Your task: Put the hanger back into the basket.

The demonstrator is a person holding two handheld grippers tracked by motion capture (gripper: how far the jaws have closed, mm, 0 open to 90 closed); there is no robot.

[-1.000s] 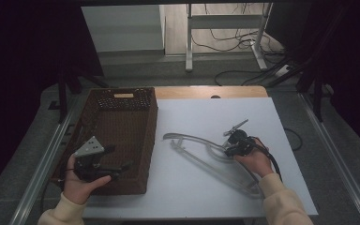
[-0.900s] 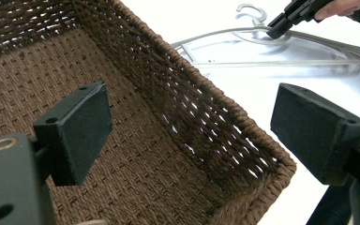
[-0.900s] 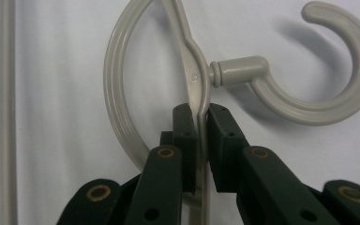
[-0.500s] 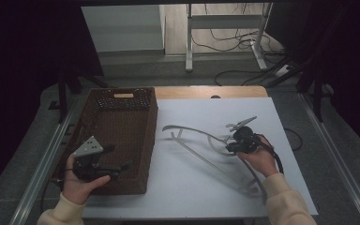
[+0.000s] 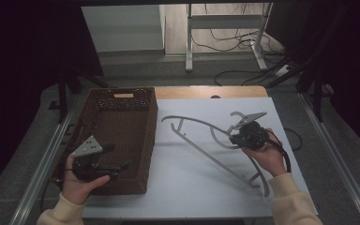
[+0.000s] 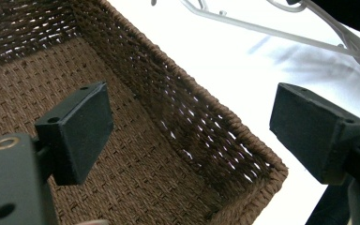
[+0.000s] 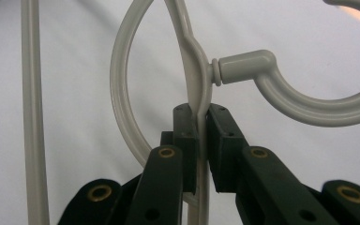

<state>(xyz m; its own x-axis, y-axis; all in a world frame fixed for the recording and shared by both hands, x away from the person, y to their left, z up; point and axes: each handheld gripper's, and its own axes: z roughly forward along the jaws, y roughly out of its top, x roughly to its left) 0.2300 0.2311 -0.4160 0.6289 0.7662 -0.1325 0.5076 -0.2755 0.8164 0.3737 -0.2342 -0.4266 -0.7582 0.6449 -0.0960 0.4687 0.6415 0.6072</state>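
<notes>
- Right tongs (image 7: pixel 201 136) are seen clamped on a pale plastic coat hanger (image 5: pixel 201 140) at its neck, just below the hook, with the flat strip pinched between both pads.
- Left tongs (image 6: pixel 192 136) are held with jaws spread wide and nothing between them, straddling the near right wall of a brown woven basket (image 5: pixel 147 140).
- Hanger is shown over the white table (image 5: pixel 178 187), to the right of the basket, its far arm pointing toward it.
- Carrying is judged to be in hand; a swing left over the basket rim is called for next.
- Thin, curved and light, the hanger is likely to pivot in the grip.
</notes>
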